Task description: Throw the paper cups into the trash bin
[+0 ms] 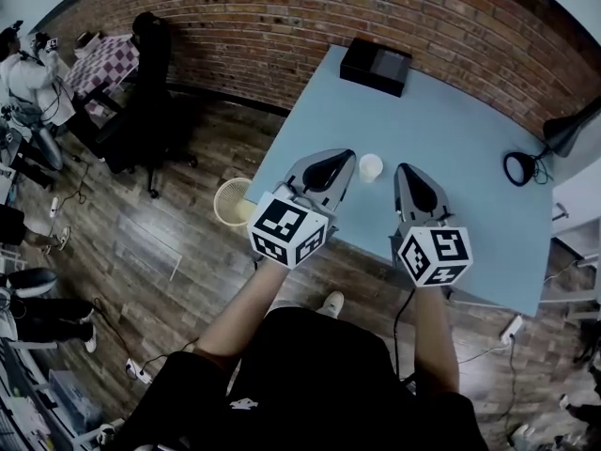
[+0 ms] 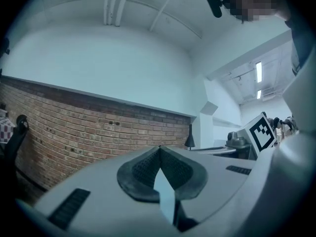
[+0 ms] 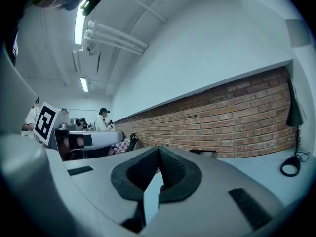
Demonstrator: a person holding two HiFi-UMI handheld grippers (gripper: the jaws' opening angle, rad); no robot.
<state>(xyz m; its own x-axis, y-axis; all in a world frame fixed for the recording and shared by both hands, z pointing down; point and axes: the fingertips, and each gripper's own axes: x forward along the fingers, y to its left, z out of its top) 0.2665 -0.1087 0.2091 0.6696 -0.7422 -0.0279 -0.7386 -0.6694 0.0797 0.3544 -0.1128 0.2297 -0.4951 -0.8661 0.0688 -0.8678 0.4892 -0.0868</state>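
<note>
Cup (image 1: 371,166) near table (image 1: 470,148) edge between left hand-held gripper (image 1: 344,158) and right hand-held gripper (image 1: 406,171) (both clenched, empty)

In the head view, both bare forearms are stretched out from the torso at 6 o'clock. The left gripper (image 1: 336,163) is aimed toward 1 o'clock, and the right gripper (image 1: 410,178) between 11 and 12 o'clock, so the tips are angled toward each other but kept apart. Both are held level. In the left gripper view and the right gripper view, each pair of jaws is seen closed tip to tip, with nothing gripped.
</note>
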